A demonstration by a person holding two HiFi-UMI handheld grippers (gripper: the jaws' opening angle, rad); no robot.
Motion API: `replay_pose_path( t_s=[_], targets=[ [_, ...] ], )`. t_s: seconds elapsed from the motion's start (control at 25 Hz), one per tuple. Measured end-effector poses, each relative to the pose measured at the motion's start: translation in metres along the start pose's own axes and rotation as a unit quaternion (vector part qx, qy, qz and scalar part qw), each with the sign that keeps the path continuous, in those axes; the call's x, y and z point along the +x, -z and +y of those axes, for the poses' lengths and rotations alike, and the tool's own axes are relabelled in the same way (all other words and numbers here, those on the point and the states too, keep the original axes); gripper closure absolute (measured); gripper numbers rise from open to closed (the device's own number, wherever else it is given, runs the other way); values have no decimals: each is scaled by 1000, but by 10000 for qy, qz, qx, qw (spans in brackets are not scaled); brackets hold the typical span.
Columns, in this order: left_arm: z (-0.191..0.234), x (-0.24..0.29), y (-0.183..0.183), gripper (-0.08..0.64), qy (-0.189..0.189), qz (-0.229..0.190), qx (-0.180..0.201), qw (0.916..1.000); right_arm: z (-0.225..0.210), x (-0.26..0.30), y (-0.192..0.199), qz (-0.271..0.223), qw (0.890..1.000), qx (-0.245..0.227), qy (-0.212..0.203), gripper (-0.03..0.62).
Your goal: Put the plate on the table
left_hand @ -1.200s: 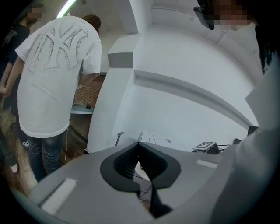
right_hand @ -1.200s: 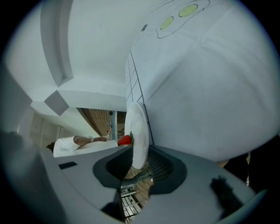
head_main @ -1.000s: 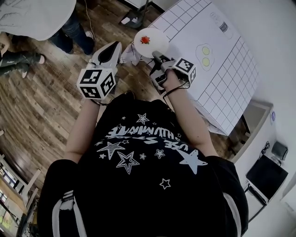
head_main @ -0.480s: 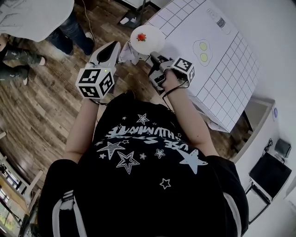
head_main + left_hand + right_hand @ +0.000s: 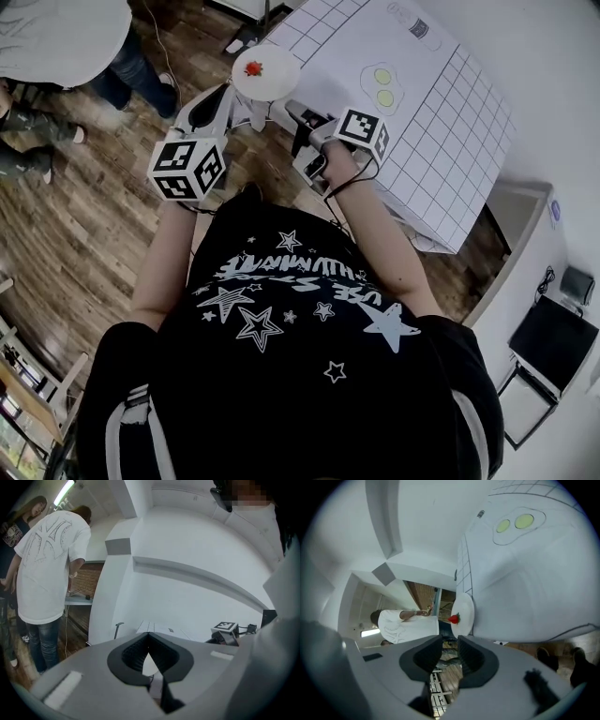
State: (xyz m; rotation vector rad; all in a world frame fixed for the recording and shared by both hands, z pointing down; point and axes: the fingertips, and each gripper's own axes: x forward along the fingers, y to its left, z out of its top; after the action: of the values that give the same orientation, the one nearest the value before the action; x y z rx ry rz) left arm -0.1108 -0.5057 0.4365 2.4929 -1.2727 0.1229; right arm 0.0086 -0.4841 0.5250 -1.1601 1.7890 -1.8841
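A small white plate [image 5: 265, 70] with a red strawberry-like piece [image 5: 255, 67] on it hangs over the wooden floor, just off the corner of the white grid-printed table [image 5: 441, 141]. My right gripper [image 5: 292, 111] is rolled on its side, with its tips at the plate's near rim and apparently shut on it. In the right gripper view the plate [image 5: 463, 611] rises straight from my right gripper [image 5: 450, 641], in front of the table [image 5: 525, 583]. My left gripper [image 5: 225, 94] is beside the plate's left edge. In the left gripper view my left gripper [image 5: 149, 637] is shut, with a white sliver behind the tips.
Two yellow egg pictures [image 5: 382, 84] are printed on the table. A person in a white shirt [image 5: 56, 37] stands at the left on the wooden floor [image 5: 84, 244]. A white crumpled thing [image 5: 247, 112] lies between the grippers. A black case [image 5: 553, 337] sits at the right.
The plate and right gripper have shifted left in view, so the plate now sits closer to the left gripper's tip and further off the table corner. The left gripper has barely moved.
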Motion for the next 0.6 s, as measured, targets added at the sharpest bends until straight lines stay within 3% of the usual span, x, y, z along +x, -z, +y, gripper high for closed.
replay_pose_path(
  t_s=[0.24,0.48,0.6],
  targets=[
    [-47,-12,2,551,20,-66,90,9999,38,-45,0,25,9937,-1064,-354,542],
    [-96,-30,9,551,7,-55,228,9997,65,-91,2,-228,9720,-2281,-515,566],
    [-128,-40,10,551,132,-62,424,9990,72,-111,7,-311,9621,-2643,-596,569]
  ],
)
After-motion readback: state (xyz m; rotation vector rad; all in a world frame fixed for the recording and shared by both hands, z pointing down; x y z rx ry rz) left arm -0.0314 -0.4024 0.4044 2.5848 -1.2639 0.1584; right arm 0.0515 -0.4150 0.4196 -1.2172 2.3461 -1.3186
